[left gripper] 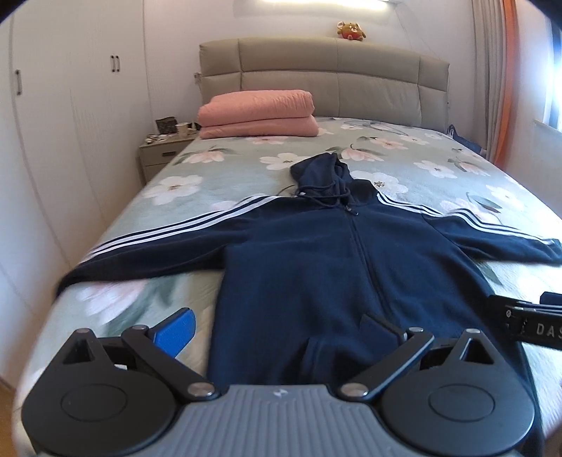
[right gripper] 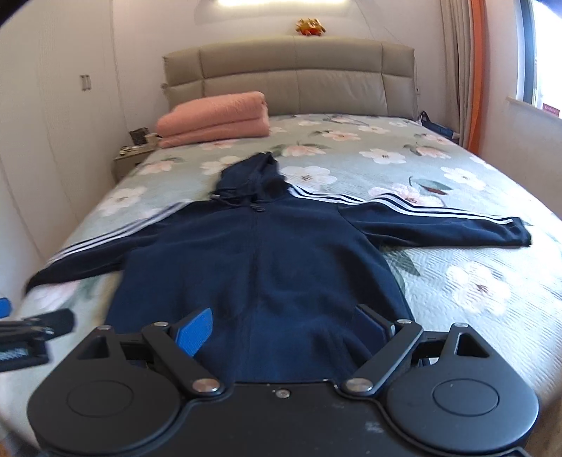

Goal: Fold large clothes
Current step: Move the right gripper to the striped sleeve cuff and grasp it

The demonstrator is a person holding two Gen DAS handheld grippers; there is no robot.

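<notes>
Left wrist view: a navy zip hoodie (left gripper: pixel 316 267) is laid flat, front up, on the floral bedspread (left gripper: pixel 224 165), hood toward the headboard (left gripper: pixel 326 77), both sleeves spread out sideways. White stripes are seen along the sleeves. The left gripper (left gripper: pixel 277 330) is held over the hem, jaws wide apart, nothing between them; the blue pad (left gripper: pixel 175 330) is over the bedspread just beside the hoodie's edge, the other finger over the fabric. Part of the right gripper (left gripper: pixel 527 320) is seen at the frame's right edge; its jaw state cannot be told here. A folded pink blanket (left gripper: pixel 258 114) is stacked near the headboard, well apart from the hoodie.

Right wrist view: the right gripper (right gripper: pixel 284 330) is positioned over the hoodie's (right gripper: pixel 260 267) hem, jaws spread wide, empty. Contact with the fabric cannot be told. A plush toy (right gripper: pixel 311 27) is perched on the headboard (right gripper: pixel 291 73).
</notes>
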